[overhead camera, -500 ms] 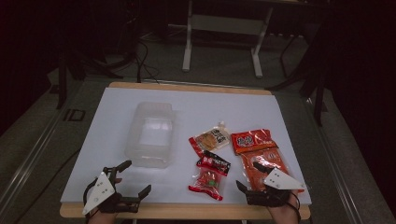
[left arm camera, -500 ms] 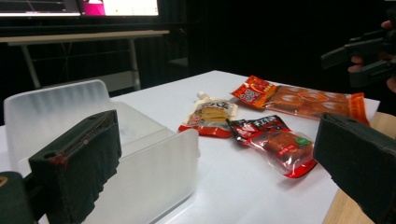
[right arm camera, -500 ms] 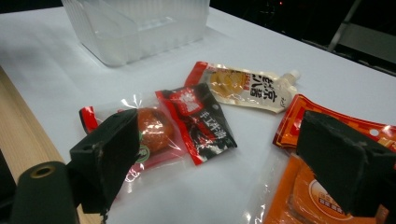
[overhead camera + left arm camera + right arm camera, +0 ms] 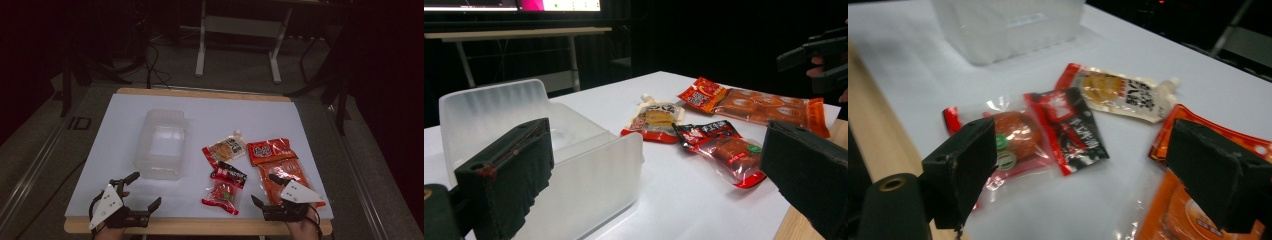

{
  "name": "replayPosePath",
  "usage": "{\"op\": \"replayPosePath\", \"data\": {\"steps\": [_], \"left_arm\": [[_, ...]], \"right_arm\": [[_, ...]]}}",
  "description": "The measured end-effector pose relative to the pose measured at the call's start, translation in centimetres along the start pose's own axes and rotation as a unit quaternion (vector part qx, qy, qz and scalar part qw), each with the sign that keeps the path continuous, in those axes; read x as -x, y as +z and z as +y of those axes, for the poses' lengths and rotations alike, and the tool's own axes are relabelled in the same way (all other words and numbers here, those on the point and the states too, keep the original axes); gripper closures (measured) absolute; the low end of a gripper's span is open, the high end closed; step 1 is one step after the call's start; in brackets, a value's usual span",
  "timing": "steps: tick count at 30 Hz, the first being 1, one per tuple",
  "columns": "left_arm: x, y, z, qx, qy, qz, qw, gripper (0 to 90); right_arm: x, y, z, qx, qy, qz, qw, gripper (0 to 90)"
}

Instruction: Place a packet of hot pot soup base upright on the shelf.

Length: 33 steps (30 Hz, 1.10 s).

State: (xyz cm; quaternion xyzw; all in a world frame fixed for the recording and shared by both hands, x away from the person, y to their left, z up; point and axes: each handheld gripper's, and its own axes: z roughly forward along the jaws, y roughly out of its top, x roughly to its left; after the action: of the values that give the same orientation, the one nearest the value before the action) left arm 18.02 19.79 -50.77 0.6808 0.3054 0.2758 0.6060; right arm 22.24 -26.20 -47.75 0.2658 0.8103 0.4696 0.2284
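Note:
A clear plastic container (image 4: 162, 145) stands on the white table top (image 4: 240, 115), left of centre. To its right lie a spouted pouch (image 4: 225, 150), a small red and black packet (image 4: 226, 186) and a large orange packet (image 4: 279, 162). My left gripper (image 4: 144, 190) hovers open at the near left edge, just in front of the container (image 4: 574, 165), holding nothing. My right gripper (image 4: 264, 189) is open at the near right edge, between the small packet (image 4: 1028, 135) and the orange packet (image 4: 1198, 210). In the left gripper view, the right gripper (image 4: 819, 55) shows far off beyond the orange packet (image 4: 754, 102).
The table's wooden front edge (image 4: 200, 227) runs under both grippers. Bare white surface lies behind the container and packets. Beyond the far edge are a dark floor with cables (image 4: 150, 65) and a white metal stand (image 4: 237, 30).

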Motion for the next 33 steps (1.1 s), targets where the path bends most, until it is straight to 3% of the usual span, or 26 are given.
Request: {"op": "replayPosePath", "data": {"steps": [4,7,12,20,26,31,33], "left_arm": [[0.0,0.0,0.1,-0.003,-0.008,-0.006,1.0000,1.5],[0.1,0.1,0.1,-0.005,-0.011,-0.010,0.9999,1.5],[0.2,0.1,0.2,-0.005,-0.007,-0.009,0.9999,1.5],[0.5,0.1,0.2,-0.004,-0.004,-0.010,0.9999,1.5],[0.3,0.2,0.2,-0.003,-0.011,-0.007,0.9999,1.5],[0.4,0.2,0.2,-0.006,-0.011,-0.009,0.9999,1.5],[0.4,0.2,0.2,-0.007,-0.008,-0.007,0.9999,1.5]], "right_arm": [[-0.6,-0.1,0.6,-0.002,0.001,0.021,0.9998,12.6],[-1.0,-0.4,1.2,0.009,0.017,0.047,0.9987,11.5],[-1.2,-1.2,2.4,0.034,0.018,0.062,0.9973,10.8],[0.3,-3.0,4.3,0.071,0.011,0.034,0.9968,10.3],[1.9,-3.7,5.1,0.077,0.013,0.009,0.9969,10.3],[4.4,-4.3,5.6,0.086,0.030,-0.019,0.9957,10.4],[4.7,-4.3,5.6,0.085,0.033,-0.019,0.9957,10.4]]}}
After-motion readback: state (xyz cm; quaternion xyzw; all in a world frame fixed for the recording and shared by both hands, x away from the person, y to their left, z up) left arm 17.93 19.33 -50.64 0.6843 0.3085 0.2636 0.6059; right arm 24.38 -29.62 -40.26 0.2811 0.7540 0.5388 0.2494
